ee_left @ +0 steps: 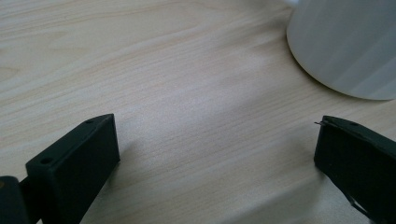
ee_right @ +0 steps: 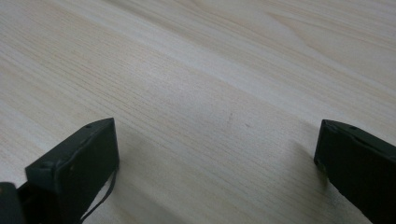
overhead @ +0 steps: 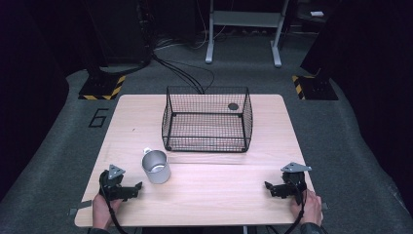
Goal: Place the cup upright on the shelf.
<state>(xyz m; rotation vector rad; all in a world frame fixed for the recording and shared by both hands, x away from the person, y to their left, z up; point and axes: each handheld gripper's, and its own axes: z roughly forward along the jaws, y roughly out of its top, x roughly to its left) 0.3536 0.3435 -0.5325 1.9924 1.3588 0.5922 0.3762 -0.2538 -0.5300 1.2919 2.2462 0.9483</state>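
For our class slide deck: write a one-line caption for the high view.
Open left gripper beside a metal mug, open right gripper opposite, wire basket beyond.

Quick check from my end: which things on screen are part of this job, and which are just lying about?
In the job:
metal mug, nearest the left hand-held gripper
wire basket, probably
right hand-held gripper, open

Lying about:
floor cables
metal stand
striped bases

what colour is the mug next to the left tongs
Plain silvery metal, no pattern. The mug shows best in the high view.
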